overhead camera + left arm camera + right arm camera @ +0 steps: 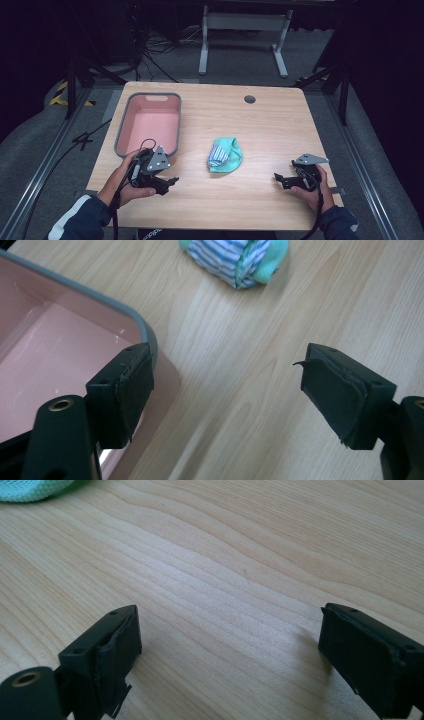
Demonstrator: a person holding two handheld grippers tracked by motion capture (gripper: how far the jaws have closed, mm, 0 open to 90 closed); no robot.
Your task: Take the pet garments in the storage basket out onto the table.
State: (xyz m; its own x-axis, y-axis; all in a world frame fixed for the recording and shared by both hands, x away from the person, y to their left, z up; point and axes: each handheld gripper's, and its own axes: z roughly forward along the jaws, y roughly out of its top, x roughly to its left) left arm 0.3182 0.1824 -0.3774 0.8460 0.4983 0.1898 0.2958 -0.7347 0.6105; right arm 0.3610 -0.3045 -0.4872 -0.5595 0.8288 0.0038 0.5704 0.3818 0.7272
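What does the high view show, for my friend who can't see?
A rolled-up green and striped cloth lies mid-table, between two open hand-held grippers, left and right. An empty pink bin sits behind the left one.

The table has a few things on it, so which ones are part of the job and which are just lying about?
Likely part of the job:
- rolled green and striped socks, lying between the two grippers
- pink bin with a grey rim, beside the left gripper
- right gripper, open like the left, holding nothing

Just there:
- cable hole in the table
- white frame on the floor behind
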